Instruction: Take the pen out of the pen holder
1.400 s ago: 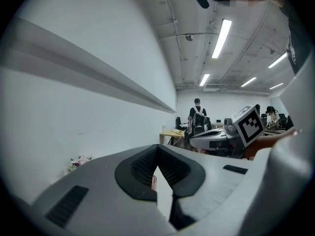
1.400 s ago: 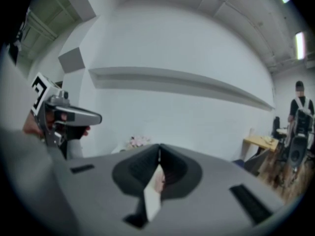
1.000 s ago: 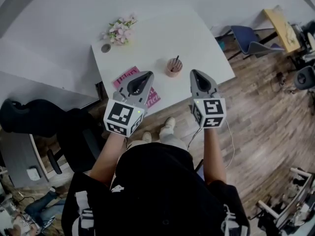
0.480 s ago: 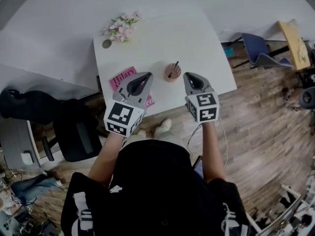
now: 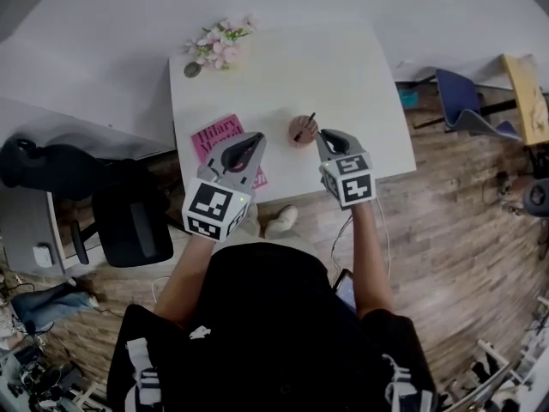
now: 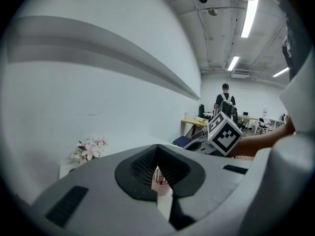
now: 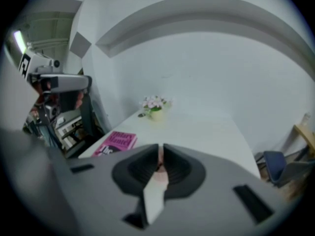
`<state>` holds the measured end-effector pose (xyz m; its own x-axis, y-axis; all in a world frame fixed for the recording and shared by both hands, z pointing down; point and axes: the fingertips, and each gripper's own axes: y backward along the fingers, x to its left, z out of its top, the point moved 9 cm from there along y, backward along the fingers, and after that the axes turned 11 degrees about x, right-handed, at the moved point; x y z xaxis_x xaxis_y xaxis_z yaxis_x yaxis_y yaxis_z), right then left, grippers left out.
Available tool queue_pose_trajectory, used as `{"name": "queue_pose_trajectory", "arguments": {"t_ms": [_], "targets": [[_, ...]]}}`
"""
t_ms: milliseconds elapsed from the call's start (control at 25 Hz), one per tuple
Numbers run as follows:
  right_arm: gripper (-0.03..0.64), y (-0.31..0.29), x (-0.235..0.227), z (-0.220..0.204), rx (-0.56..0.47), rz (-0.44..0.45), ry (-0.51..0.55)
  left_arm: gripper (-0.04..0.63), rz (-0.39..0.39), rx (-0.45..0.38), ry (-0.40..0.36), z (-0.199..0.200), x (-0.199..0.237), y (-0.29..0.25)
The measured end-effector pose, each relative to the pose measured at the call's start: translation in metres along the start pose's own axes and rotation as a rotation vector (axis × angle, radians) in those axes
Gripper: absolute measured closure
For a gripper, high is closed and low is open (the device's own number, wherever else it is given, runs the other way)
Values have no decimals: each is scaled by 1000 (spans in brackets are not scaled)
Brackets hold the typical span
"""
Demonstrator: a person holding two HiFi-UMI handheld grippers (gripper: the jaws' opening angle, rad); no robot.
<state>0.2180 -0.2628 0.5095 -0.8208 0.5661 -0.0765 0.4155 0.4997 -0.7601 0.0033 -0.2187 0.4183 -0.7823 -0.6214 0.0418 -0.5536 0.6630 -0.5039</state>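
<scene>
left gripper (image 5: 259, 136) and right gripper (image 5: 322, 136), jaws together, angle down flanking the pen holder (image 5: 301, 133)

Open-plan office hall with work desks.

A white table (image 5: 343, 67) is set against a plain wall, ahead of the left gripper (image 5: 253, 137) and the right gripper (image 5: 324, 136). A black office chair (image 5: 129, 221) is seen left of the left gripper, and a blue chair (image 5: 463, 101) and a wooden desk (image 5: 525, 93) right of the right gripper, all on wood-look flooring (image 5: 463, 213). Far ahead of the left gripper, a long hall is shown under strip lights (image 6: 251, 14), with more desks (image 6: 196, 124) and a standing person (image 6: 225, 100).
</scene>
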Motion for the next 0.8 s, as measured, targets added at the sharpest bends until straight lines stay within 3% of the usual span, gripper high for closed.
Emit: {"name": "queue_pose_trajectory", "arguments": {"t_ms": [200,320,800], "targets": [[572,-21,-7,3,46,6,-7,575,-3,13,7,-1,14,-7],[503,-33,-11,4,75,7,-16,575,-12,26,4,-1,21,-13],[428,-82,-32,9,178,12,2,575,-2,59,26,-4,46,-27]]}}
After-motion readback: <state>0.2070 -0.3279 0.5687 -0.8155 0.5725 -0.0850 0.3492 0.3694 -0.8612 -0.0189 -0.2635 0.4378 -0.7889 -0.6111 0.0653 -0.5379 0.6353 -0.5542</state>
